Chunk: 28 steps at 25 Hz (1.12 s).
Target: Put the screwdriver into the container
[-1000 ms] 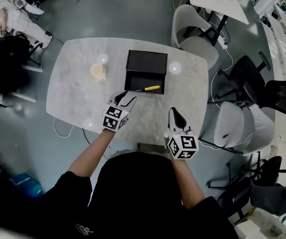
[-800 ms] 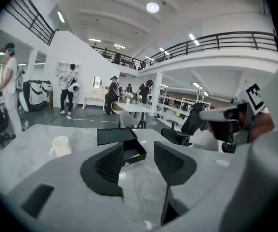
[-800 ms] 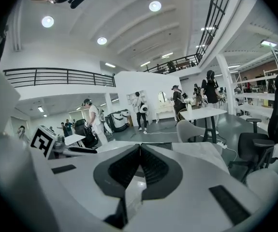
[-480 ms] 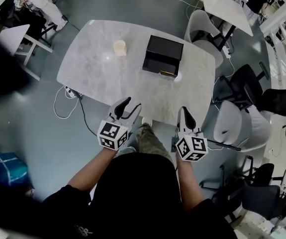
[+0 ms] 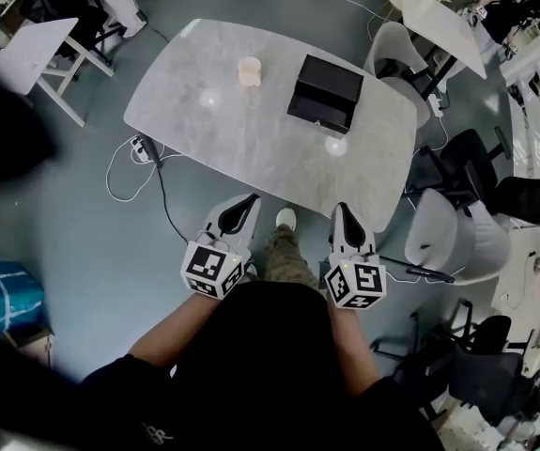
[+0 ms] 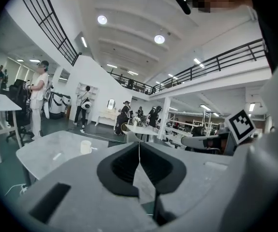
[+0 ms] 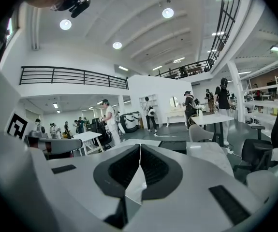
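My left gripper [image 5: 241, 211] and right gripper [image 5: 345, 216] are both pressed together on nothing and held well back from the black container [image 5: 326, 92], because I judge the job done. I can't make out the screwdriver; presumably it lies inside.

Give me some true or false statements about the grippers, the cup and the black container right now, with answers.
1. The left gripper and the right gripper both have their jaws together, empty. True.
2. The left gripper hangs over the table. False: it is over the floor, short of the table's near edge.
3. The cup stands on the table, apart from the black container. True.
4. The right gripper grips the cup. False: it holds nothing.
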Each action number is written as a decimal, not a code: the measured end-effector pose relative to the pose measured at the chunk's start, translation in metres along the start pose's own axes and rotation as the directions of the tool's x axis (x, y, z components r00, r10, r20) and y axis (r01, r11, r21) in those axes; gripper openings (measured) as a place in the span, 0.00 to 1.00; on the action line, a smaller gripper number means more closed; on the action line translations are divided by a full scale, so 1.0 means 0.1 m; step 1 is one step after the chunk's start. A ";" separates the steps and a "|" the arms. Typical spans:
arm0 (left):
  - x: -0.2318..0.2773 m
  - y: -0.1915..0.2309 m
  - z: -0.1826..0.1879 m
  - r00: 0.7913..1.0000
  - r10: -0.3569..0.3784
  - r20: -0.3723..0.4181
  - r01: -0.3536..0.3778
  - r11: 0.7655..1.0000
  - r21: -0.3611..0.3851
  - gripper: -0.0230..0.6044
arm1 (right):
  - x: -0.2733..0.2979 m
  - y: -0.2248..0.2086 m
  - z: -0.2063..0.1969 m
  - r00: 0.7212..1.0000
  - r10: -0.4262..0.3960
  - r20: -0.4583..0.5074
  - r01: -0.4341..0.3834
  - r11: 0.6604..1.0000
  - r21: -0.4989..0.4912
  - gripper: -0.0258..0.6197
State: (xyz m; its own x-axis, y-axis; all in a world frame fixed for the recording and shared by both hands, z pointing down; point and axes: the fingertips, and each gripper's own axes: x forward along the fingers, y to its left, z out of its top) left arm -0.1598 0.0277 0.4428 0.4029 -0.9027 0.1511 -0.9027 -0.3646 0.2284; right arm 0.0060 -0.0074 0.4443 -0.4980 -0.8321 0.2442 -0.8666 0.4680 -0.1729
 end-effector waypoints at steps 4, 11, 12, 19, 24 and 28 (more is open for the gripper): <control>0.08 0.08 0.06 1.000 0.016 0.011 -0.016 0.999 0.029 0.06 | 0.13 0.00 0.01 1.000 0.010 -0.023 -0.011 0.999 -0.038 0.06; 0.57 0.17 0.25 0.999 0.008 0.040 -0.010 0.998 0.065 0.06 | 0.43 -0.21 0.29 1.000 0.003 -0.015 -0.004 0.996 -0.086 0.06; 0.66 0.18 0.29 0.999 0.002 0.047 -0.006 0.998 0.069 0.06 | 0.48 -0.27 0.32 1.000 -0.004 -0.017 0.002 0.996 -0.091 0.06; 1.02 0.28 0.47 0.997 -0.011 0.074 0.005 0.997 0.082 0.06 | 0.68 -0.47 0.49 1.000 -0.025 0.004 0.025 0.993 -0.114 0.06; 1.03 0.29 0.48 0.997 -0.016 0.074 0.010 0.996 0.087 0.06 | 0.69 -0.47 0.46 0.999 -0.033 0.010 0.034 0.994 -0.105 0.06; 0.87 0.26 0.44 0.997 -0.022 0.069 0.016 0.996 0.089 0.06 | 0.57 -0.35 0.39 0.999 -0.034 0.008 0.035 0.994 -0.107 0.06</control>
State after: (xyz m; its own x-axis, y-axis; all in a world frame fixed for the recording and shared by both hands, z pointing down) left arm -0.1547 -0.0698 0.4196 0.4114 -0.9080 0.0791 -0.9059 -0.3979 0.1447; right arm 0.0091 -0.0826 0.4267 -0.4680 -0.8499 0.2424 -0.8816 0.4679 -0.0614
